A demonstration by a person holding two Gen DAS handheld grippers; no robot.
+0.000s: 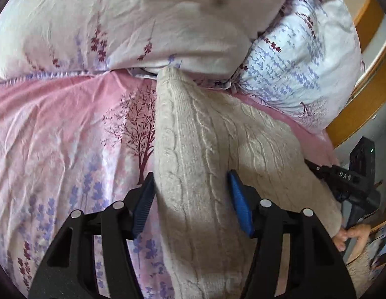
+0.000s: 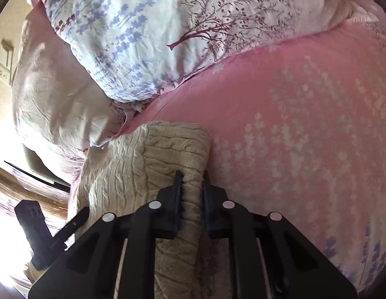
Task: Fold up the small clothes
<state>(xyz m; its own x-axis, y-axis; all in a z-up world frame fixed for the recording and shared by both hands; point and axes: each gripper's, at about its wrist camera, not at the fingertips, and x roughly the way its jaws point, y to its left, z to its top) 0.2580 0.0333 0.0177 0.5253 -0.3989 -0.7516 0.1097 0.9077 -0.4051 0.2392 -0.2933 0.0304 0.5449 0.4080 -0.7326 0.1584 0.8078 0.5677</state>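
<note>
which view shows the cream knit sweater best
The left wrist view: the cream knit sweater runs long across the pink bedsheet, cable pattern clear. The right wrist view shows only a folded end, pinched by the right hand-held gripper.

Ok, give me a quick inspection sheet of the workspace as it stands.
Surface: pink floral bedsheet, wrinkled.
Job's things: beige cable-knit sweater lying on the sheet, partly folded lengthwise.
Clutter: two floral pillows at the far end, touching the sweater's tip.
Grippers: left gripper open, fingers either side of a raised fold; right gripper shut on the sweater's edge.
Cables: nothing seen.
Surroundings: wooden bed frame; wall switch plate.
</note>
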